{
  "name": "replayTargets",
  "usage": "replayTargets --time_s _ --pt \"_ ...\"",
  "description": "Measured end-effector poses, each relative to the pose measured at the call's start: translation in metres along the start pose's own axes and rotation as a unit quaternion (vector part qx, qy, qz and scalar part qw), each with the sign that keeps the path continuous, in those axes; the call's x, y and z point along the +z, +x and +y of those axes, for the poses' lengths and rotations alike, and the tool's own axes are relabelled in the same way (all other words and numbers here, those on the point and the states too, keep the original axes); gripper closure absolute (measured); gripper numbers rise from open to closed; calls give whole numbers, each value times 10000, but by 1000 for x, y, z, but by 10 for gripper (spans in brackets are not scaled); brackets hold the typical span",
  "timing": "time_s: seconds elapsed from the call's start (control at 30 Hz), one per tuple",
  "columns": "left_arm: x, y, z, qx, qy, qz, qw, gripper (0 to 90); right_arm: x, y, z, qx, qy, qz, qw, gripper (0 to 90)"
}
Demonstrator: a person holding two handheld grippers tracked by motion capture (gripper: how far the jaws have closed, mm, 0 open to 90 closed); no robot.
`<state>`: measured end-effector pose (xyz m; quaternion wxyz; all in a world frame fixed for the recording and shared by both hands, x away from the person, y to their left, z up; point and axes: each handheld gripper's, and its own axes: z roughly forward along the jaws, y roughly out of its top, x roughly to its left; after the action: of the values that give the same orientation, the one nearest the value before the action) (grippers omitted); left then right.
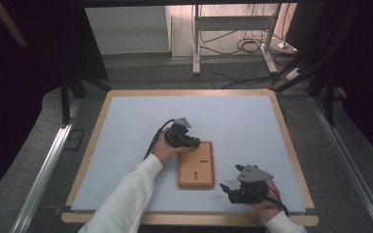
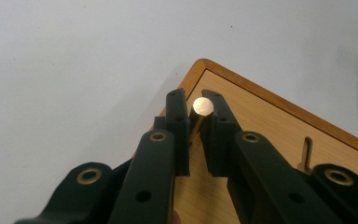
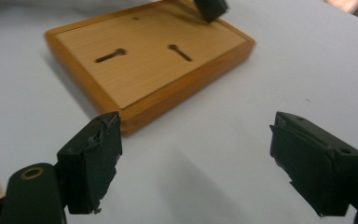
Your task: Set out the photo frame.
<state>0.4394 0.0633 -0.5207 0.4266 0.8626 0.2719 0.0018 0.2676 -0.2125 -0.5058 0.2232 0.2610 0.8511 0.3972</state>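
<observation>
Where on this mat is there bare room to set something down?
Bare: the white mat beyond the wooden board, and its left side. Crowded: the board's near-left corner, where the left tongs pinch a metal pin; right tongs beside it.

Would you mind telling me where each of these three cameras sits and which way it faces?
High view: above the person's side, looking forward and down at the table; white-sleeved forearms and both grippers show.
Left gripper view: rides the left gripper, looking along jaws closed on a brass peg at the board's corner.
Right gripper view: rides the right gripper, jaws wide apart, nothing between them.
Shared: all three show the wooden board.
</observation>
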Motion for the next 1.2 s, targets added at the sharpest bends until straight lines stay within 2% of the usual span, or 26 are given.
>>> replayTargets --time_s 0.1,0.33,0.5,0.63,0.9,1.03,1.2 --pt "0 3 1 -75 5 -75 9999 825 3 8 2 -281 87 -77 9995 134" --pt "0 7 3 -157 76 -187 9997 826 13 20 8 -564 157 -370 9976 88" --pt "0 9 5 -206 104 -243 9994 827 21 28 13 -862 206 -497 9948 81" --pt "0 10 5 -253 113 -279 9992 827 30 36 16 -1097 283 -678 9912 77" --pt "0 13 6 -342 136 -366 9987 826 46 51 23 -1467 338 -828 9851 80" --pt "0 13 6 -349 148 -363 9986 825 55 61 27 -1735 420 -948 9794 94" --pt "0 12 6 -384 118 -328 9987 826 64 65 31 -1873 483 -1145 9744 118"
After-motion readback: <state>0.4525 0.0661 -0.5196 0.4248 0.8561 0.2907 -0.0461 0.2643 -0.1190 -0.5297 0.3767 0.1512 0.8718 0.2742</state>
